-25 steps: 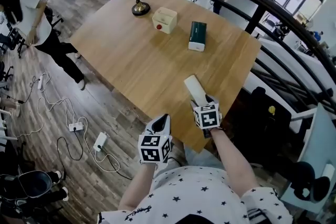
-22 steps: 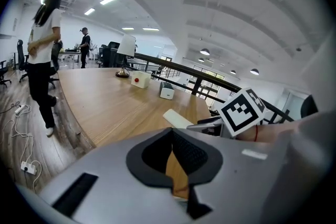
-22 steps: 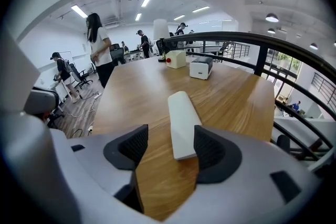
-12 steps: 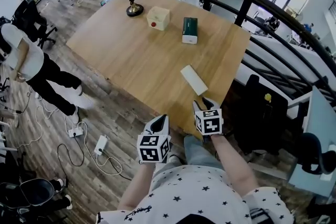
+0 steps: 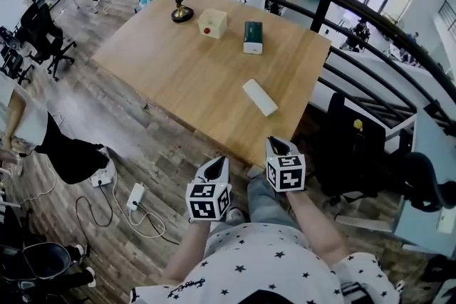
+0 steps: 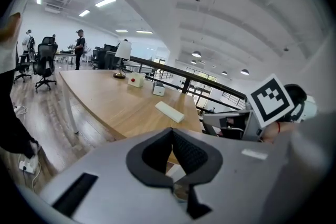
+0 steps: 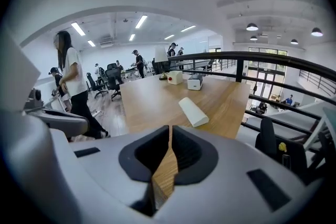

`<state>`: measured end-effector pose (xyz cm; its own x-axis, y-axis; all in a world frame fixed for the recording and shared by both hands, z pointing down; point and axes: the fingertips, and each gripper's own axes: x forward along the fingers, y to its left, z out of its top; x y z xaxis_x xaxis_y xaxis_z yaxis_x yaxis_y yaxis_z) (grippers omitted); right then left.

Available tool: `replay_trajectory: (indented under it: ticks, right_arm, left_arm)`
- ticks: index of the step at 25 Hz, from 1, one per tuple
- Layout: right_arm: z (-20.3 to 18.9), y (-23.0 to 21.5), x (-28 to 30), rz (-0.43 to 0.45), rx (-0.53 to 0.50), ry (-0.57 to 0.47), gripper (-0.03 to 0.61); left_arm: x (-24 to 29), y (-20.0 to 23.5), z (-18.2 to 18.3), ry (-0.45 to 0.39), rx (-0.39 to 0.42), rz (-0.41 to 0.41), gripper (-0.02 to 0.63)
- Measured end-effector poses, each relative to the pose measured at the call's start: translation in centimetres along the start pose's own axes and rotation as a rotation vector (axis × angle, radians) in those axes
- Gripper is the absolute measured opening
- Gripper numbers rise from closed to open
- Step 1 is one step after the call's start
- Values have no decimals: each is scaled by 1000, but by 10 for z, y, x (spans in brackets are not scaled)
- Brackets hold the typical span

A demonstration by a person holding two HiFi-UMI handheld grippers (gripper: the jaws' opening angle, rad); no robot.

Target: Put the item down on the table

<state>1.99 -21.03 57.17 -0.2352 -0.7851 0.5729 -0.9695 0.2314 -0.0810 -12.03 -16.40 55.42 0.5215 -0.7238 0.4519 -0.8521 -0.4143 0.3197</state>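
Note:
The item, a long white block (image 5: 259, 97), lies flat on the wooden table (image 5: 178, 60) near its front right corner; it also shows in the left gripper view (image 6: 169, 111) and the right gripper view (image 7: 193, 112). My right gripper (image 5: 276, 147) (image 7: 170, 128) hangs off the table's front edge, clear of the block. Its jaws have just been closing, with nothing between them, and now stand shut. My left gripper (image 5: 219, 166) (image 6: 171, 131) is beside it over the floor, shut and empty.
At the table's far end stand a green box (image 5: 252, 37), a cream box with a red button (image 5: 212, 23) and a brass bell (image 5: 182, 11). A black railing (image 5: 335, 3) runs along the right. Power strips and cables (image 5: 135, 194) lie on the floor; people stand at the left.
Both grippers have drawn back from the table toward me. The right gripper came away from the white block, which stays on the table, and its jaws closed.

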Motion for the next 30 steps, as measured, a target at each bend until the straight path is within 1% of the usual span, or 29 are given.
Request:
replay_trajectory:
  ticks: [5, 11, 16, 26, 30]
  right_arm:
    - [-6, 16, -30, 30, 9, -43, -5]
    - [-9, 31, -64, 53, -23, -83, -5]
    - [-17, 38, -85, 72, -14, -113, -6]
    - [-20, 48, -93, 90, 12, -129, -6]
    - [-16, 50, -94, 86, -3, -142, -6]
  left_arm:
    - [-18, -8, -13, -13, -7, 3, 12]
    - [-37, -16, -23, -24, -12, 4, 12]
    - [-47, -22, -30, -40, 4, -3, 12]
    - [-54, -22, -32, -36, 15, -13, 12]
    - [-54, -20, -32, -33, 13, -12, 12]
